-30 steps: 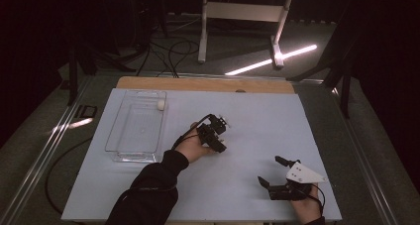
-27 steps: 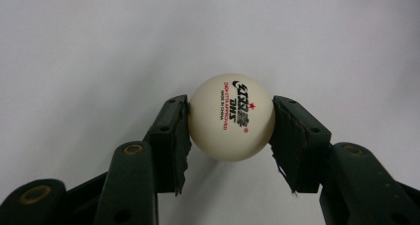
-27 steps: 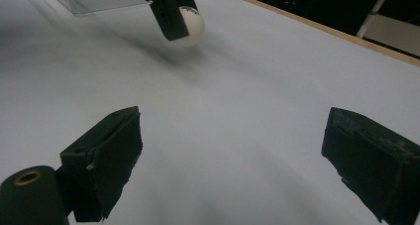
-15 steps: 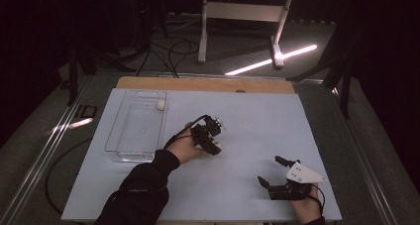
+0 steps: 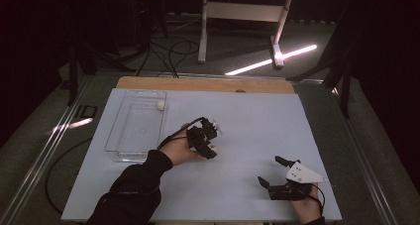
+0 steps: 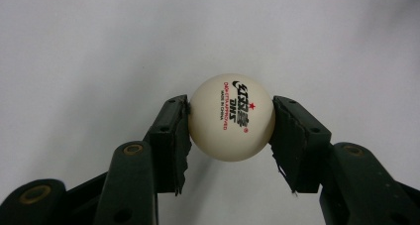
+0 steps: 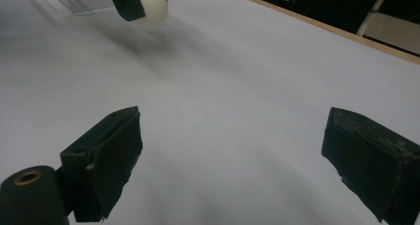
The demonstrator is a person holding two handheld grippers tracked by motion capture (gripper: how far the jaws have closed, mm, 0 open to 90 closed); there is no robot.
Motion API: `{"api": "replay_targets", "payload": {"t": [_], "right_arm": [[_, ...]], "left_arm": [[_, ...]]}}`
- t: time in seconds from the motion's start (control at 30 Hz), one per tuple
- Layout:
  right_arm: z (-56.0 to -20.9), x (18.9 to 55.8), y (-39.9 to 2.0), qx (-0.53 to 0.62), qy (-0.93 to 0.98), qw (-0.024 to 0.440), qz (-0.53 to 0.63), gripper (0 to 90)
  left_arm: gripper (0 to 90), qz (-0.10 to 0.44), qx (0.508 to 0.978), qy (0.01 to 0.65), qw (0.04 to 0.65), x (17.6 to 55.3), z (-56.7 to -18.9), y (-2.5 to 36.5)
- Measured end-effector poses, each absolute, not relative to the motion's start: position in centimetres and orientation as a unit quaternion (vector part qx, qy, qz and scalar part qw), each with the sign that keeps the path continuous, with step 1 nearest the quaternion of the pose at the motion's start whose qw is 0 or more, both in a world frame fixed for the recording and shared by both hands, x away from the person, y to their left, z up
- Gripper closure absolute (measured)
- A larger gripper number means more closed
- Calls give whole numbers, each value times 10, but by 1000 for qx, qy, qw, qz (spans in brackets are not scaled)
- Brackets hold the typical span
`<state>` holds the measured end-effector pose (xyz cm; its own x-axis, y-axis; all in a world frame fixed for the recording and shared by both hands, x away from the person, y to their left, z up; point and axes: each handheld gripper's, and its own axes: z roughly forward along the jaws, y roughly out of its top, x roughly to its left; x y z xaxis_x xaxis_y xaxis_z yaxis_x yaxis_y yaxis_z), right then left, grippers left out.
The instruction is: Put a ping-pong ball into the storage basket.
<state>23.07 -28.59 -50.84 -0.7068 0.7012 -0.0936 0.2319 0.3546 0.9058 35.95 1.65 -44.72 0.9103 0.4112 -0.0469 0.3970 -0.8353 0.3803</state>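
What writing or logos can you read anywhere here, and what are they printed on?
"DHS": black brand logo on the white ball clamped in the left gripper, beside a red star.
Larger black characters above it: stylised, not readable.
Small red and black lines beside it: too small to read.
Nothing else carries text.

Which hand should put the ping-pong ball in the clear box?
Probably the left: the left gripper already pinches the ping-pong ball right beside the clear tray. The right gripper sits open, farther away.

Dark room. White table top (image 5: pixel 257 121) with wood strip (image 5: pixel 208 84) at far edge. White stand (image 5: pixel 242 17), cables (image 5: pixel 168 49), bright light streak (image 5: pixel 270 64) on floor beyond.
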Motion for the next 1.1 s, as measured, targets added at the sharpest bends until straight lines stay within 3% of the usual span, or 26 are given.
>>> {"api": "replay_targets", "payload": {"t": [1.1], "right_arm": [[-508,231,-286,298,788,241,483,85]], "left_arm": [[520,7,966,161,202,347,-429,43]]}}
